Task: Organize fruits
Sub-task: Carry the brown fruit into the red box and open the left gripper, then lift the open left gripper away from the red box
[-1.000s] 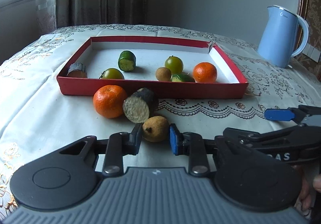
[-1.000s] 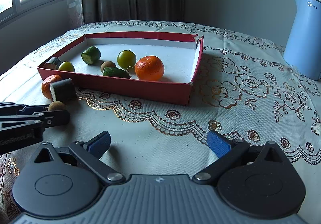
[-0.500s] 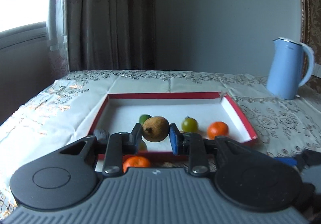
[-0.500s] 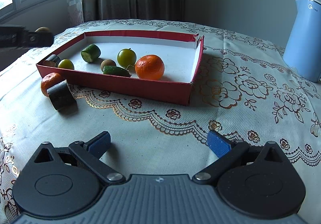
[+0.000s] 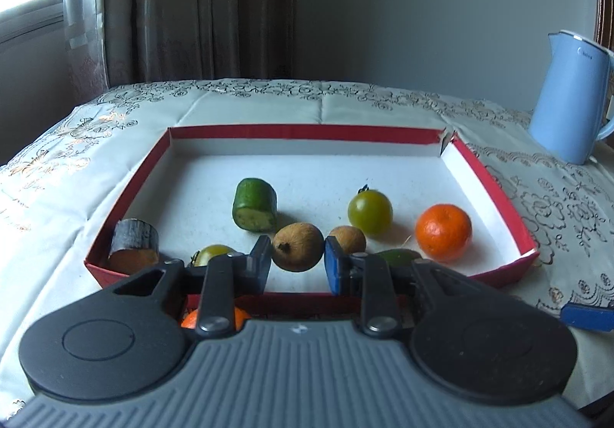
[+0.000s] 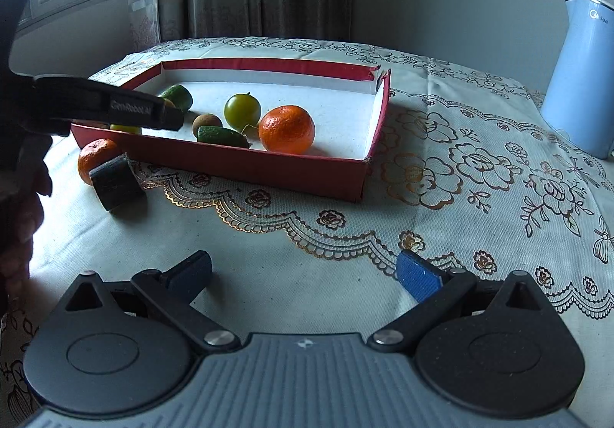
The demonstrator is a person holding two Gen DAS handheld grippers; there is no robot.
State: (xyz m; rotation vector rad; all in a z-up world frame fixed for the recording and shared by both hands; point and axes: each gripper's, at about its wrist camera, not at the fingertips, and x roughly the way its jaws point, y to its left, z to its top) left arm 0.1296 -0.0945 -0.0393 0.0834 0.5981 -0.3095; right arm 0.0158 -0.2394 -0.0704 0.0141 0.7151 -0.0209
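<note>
I am holding the left gripper [image 5: 297, 261] clamped on a small brown fruit [image 5: 298, 247], its pads pressing both sides, at the lower centre of the left wrist view. A second ago this fruit was lying on the tablecloth beside the loose orange and the dark cut piece; now I am carrying it over the near wall of the red tray [image 5: 126, 194], so I judge a release inside the tray to be the next step.

Near the bottom of the right wrist view, the right gripper [image 6: 303, 276] is hanging with its jaws wide apart and nothing between them, above the patterned tablecloth [image 6: 479, 174].

Further up the left view, the tray is already holding a second brown fruit [image 5: 347, 239], a green cut piece [image 5: 255, 204], a green tomato [image 5: 370, 212], a tangerine [image 5: 443, 232] and a dark chunk [image 5: 134, 245] in its lower left corner. A blue kettle [image 5: 568, 98] is standing at the upper right.

The right view is showing what the left nearly hides (only a sliver of orange peeks under the fingers): a loose orange [image 6: 96, 158] and a dark cut piece [image 6: 115, 180] are still waiting outside the tray at mid left. It is not showing the held fruit, which the left gripper's arm blocks.
</note>
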